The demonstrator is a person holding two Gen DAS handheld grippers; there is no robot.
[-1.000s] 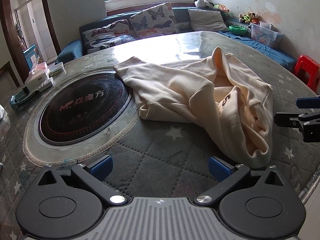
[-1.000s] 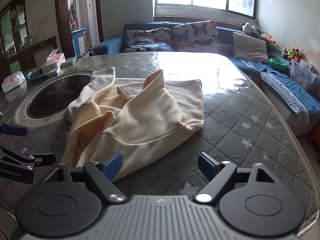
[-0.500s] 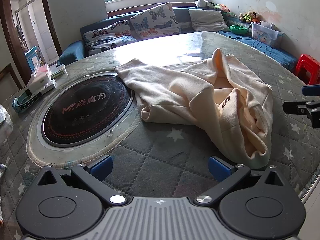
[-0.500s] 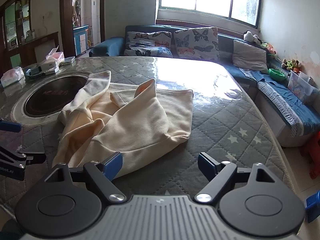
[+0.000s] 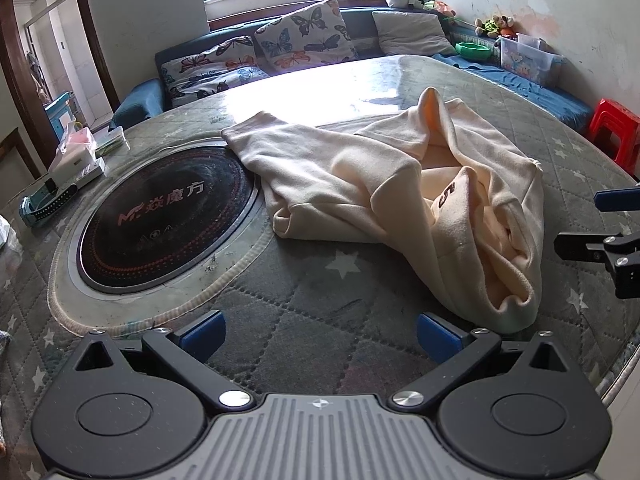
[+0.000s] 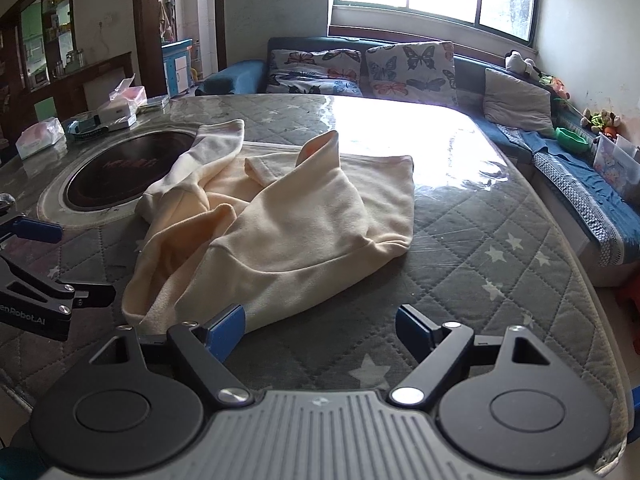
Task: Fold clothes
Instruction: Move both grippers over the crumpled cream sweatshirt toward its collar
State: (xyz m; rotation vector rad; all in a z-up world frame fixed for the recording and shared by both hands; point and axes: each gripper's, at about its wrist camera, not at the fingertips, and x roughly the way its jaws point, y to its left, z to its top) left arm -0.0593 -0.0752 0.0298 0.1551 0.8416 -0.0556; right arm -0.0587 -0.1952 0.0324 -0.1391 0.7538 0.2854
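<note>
Lying crumpled mid-frame, sweatshirt (image 5: 400, 200) was unfolded | both grippers, left (image 5: 320, 334) and right (image 6: 320, 330), jaws spread, empty | folding all ahead

Your right claw (image 6: 318, 334) gapes empty at frame bottom; the crumpled cream fleece sweatshirt (image 6: 280, 224) lies mid-frame on the grey quilted star-print counter (image 6: 500, 240).

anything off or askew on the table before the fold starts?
The cream sweatshirt lies crumpled, not flat: one sleeve drapes over the rim of the inset black cooktop, and a fold sticks up in a peak. Both grippers are open and off the cloth.
</note>
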